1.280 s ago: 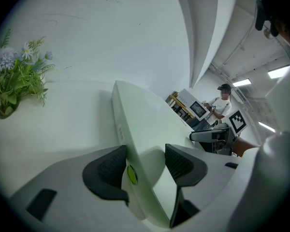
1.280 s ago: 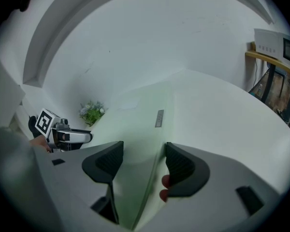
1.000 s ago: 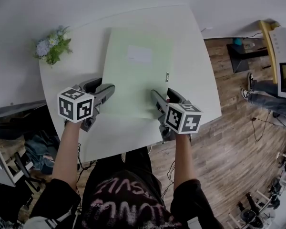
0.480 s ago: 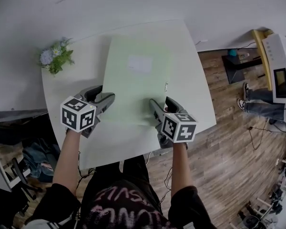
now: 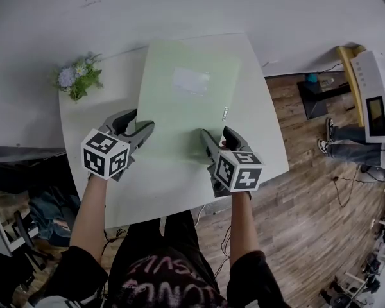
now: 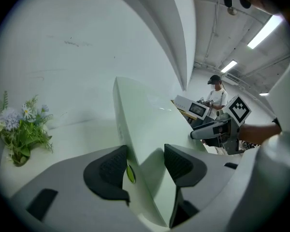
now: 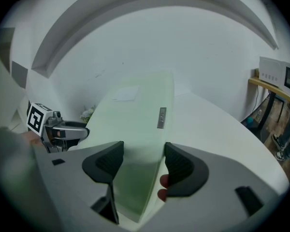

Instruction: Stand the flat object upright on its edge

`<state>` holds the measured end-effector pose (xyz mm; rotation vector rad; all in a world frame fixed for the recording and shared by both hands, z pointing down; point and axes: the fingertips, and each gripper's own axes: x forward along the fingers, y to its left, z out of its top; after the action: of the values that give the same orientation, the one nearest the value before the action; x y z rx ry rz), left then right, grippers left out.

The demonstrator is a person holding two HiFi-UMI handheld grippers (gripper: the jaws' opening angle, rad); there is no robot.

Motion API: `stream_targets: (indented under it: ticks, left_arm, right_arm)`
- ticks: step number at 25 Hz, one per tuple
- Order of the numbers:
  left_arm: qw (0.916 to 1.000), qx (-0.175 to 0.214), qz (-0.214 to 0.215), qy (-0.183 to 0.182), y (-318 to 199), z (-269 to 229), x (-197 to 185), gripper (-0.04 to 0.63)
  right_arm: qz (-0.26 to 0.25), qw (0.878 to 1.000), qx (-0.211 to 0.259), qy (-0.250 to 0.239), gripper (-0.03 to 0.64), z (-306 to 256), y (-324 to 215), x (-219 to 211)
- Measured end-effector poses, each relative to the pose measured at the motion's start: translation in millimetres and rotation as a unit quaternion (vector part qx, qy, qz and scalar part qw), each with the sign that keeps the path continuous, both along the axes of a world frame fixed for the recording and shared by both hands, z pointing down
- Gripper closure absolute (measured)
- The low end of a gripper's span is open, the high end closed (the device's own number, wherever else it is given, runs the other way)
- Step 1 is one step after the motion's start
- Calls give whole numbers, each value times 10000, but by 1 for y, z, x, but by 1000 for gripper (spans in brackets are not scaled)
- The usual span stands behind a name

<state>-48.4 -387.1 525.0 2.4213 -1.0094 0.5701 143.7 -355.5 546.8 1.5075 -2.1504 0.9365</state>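
A large pale green folder with a white label is held above the white table by both grippers. Its far edge is tilted up toward the wall. My left gripper is shut on the folder's near left edge; in the left gripper view the sheet runs slanted between the pads. My right gripper is shut on the near right edge, below a small metal clip. In the right gripper view the folder passes between the jaws.
A small bunch of flowers sits at the table's far left corner by the wall. Right of the table, on the wood floor, stand a shelf with a white device and a person's legs.
The folder lay flat on the table a second ago. Both grippers have since raised it, and its far edge now reaches past the table's far edge toward the wall.
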Motion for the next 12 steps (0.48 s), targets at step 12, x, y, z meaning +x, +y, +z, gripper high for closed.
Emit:
stream_targets:
  ticks: [12]
  left_arm:
    - [9961,885,-47,14,-21,-21,1,341]
  right_arm:
    - [-22,9980,602,178,351,-18,-24,0]
